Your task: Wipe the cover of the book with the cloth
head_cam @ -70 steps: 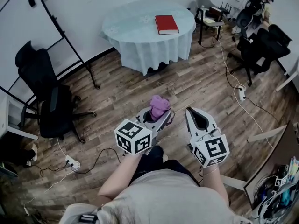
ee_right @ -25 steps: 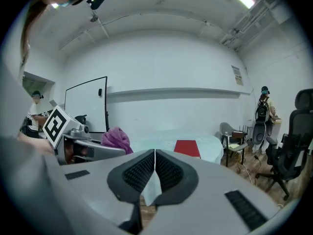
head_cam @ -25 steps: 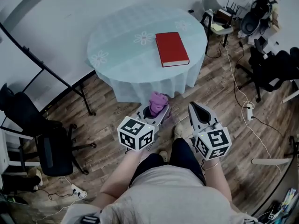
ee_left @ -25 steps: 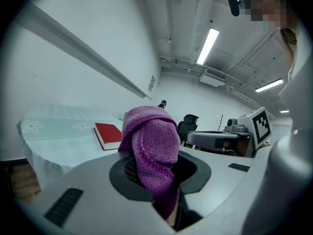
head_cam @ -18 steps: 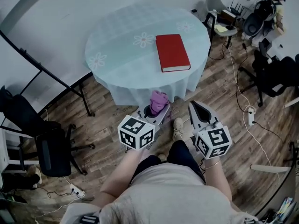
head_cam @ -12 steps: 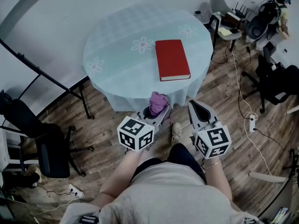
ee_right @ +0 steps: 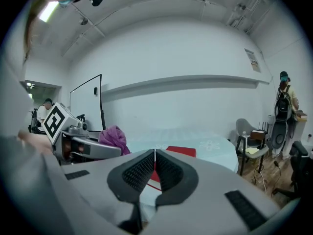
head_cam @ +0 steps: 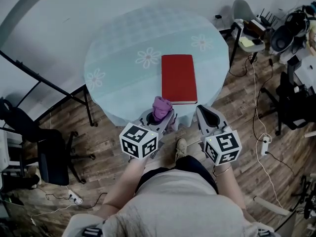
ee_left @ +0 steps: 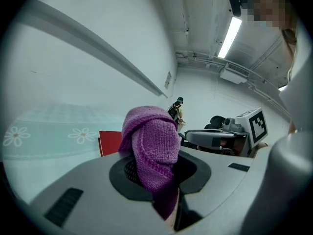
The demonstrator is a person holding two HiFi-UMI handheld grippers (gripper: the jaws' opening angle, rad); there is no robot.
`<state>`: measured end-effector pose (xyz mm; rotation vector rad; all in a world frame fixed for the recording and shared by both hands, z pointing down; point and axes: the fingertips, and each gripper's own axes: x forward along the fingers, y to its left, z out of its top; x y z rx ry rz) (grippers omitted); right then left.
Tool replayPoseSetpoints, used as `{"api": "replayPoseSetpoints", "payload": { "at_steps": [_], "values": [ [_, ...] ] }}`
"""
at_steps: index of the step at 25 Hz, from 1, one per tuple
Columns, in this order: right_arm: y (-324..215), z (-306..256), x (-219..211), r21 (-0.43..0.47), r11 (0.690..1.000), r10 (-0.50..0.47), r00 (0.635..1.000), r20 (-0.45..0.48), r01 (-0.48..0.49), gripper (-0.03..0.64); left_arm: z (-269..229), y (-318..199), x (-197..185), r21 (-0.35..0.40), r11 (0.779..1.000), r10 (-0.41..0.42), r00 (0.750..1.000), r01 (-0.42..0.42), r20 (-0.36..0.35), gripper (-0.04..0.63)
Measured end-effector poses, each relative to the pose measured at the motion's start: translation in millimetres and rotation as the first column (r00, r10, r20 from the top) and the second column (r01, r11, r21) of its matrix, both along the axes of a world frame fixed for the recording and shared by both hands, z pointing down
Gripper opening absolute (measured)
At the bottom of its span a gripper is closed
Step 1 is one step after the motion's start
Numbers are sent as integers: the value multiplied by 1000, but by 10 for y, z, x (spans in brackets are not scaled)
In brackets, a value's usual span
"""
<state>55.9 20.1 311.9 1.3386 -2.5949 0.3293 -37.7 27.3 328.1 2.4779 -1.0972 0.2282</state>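
A red book (head_cam: 178,78) lies flat on a round table with a pale blue flowered cloth (head_cam: 123,58). My left gripper (head_cam: 159,113) is shut on a bunched purple cloth (head_cam: 160,106), held at the table's near edge, just short of the book's near left corner. In the left gripper view the purple cloth (ee_left: 151,143) sticks up from the jaws and hides much of the book (ee_left: 110,142). My right gripper (head_cam: 203,113) is shut and holds nothing, just off the table's near edge by the book's near right corner. The right gripper view shows the book (ee_right: 182,152) beyond its closed jaws.
Office chairs stand at the left (head_cam: 47,147) and at the right (head_cam: 296,107). A grey chair (head_cam: 247,14) with papers is at the back right. Cables and a power strip (head_cam: 264,142) lie on the wooden floor. A slanted black pole (head_cam: 44,78) stands left of the table.
The person has walked up to the table. Both grippers, formerly over the floor, now sit at the table's near edge by the book. The cloth stays held.
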Motion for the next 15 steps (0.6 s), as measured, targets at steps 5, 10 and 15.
{"api": "replayPoseSetpoints", "payload": {
  "at_steps": [5,10,15],
  "values": [
    [-332,-6,56,-8,999,-47,999,-2,47,23,-11,-302,75,-5,999,-41,999,41,6,86],
    [-563,24,93,-15,996,-93,996,-7,93,23,-1,-531,152,-5,998,-67,998,67,8,86],
    [-717,70,128,-24,993,-117,993,-4,117,23,-12,-688,260,-9,997,-75,997,74,-25,86]
  ]
}}
